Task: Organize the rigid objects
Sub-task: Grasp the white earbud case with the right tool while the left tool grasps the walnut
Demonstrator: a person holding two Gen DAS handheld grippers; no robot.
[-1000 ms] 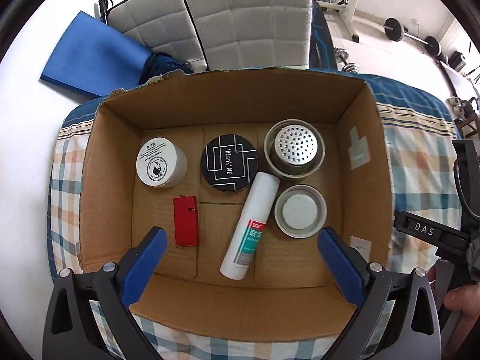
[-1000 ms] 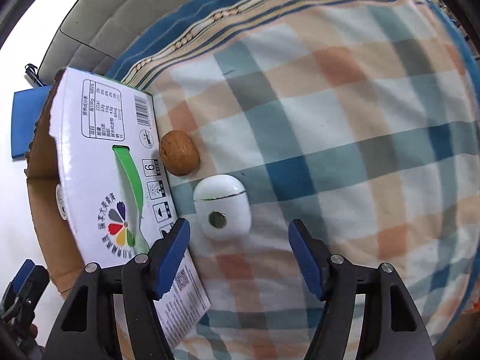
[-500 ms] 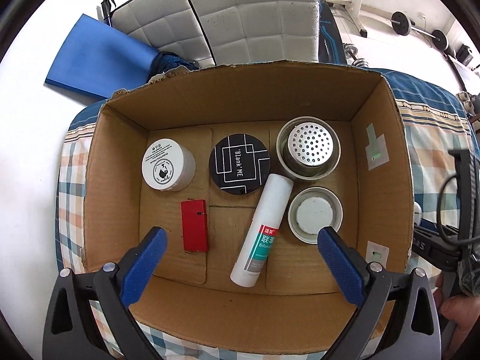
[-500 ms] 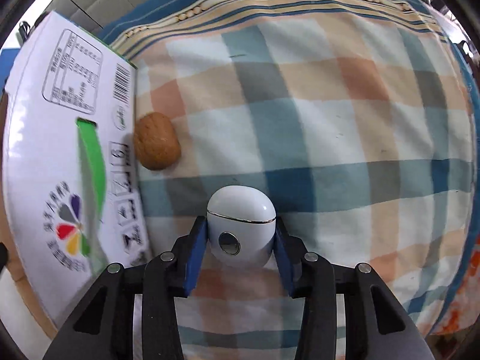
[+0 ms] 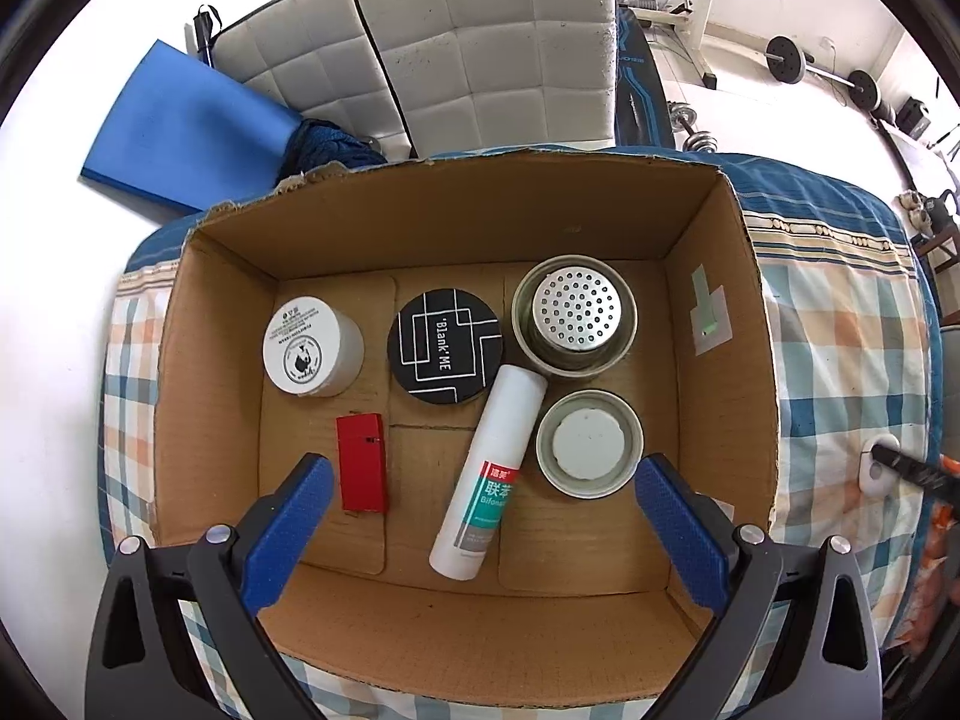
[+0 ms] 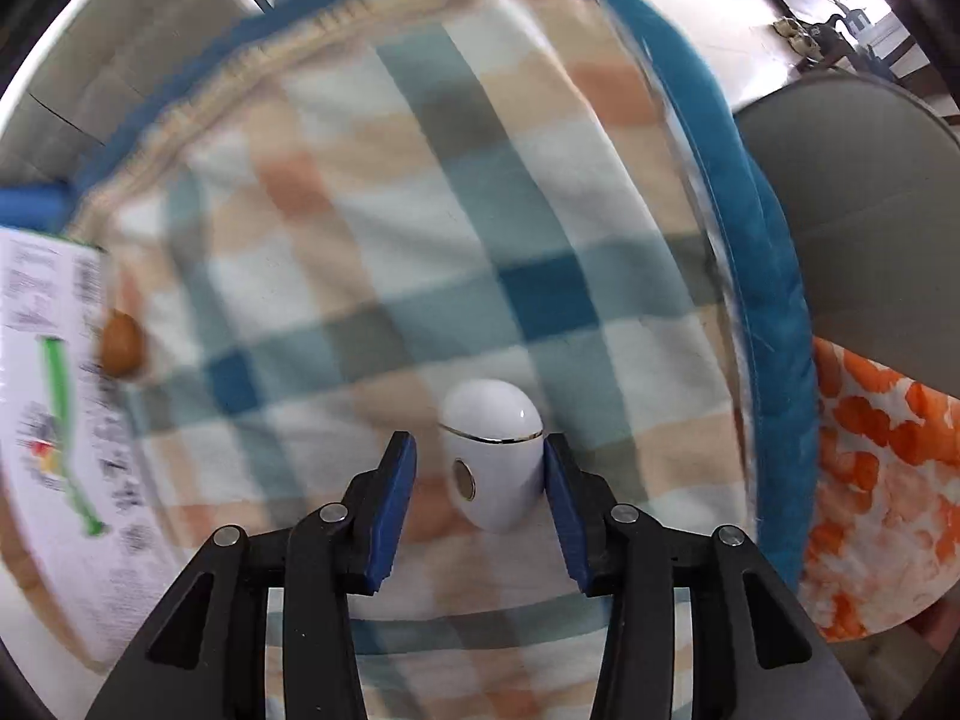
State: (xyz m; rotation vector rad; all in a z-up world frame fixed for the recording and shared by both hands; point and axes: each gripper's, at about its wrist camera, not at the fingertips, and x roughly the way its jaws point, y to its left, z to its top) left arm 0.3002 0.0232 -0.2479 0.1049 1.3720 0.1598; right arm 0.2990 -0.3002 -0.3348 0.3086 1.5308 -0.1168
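A cardboard box point(image 5: 714, 324) holds a white jar point(image 5: 312, 345), a black round tin point(image 5: 445, 345), a perforated metal cup point(image 5: 576, 312), a metal lid point(image 5: 589, 443), a white tube point(image 5: 489, 474) and a red lighter point(image 5: 361, 471). My left gripper point(image 5: 480, 510) is open and empty above the box's near side. My right gripper point(image 6: 480, 498) holds a white earbud case point(image 6: 491, 459); the right pad touches it, a small gap shows at the left pad. The case point(image 5: 876, 468) also shows in the left wrist view, right of the box. A walnut point(image 6: 122, 343) lies by the box's outer wall point(image 6: 48, 420).
The box stands on a checked blanket point(image 6: 420, 252) with a blue edge. An orange-patterned cloth point(image 6: 882, 480) and a grey surface point(image 6: 858, 222) lie to the right. White cushioned seats point(image 5: 480, 48), a blue mat point(image 5: 180, 120) and gym weights point(image 5: 822, 66) are behind the box.
My right gripper closed around the white earbud case and has swung right with it, away from the box; the view is blurred. The left gripper has drifted slightly over the box.
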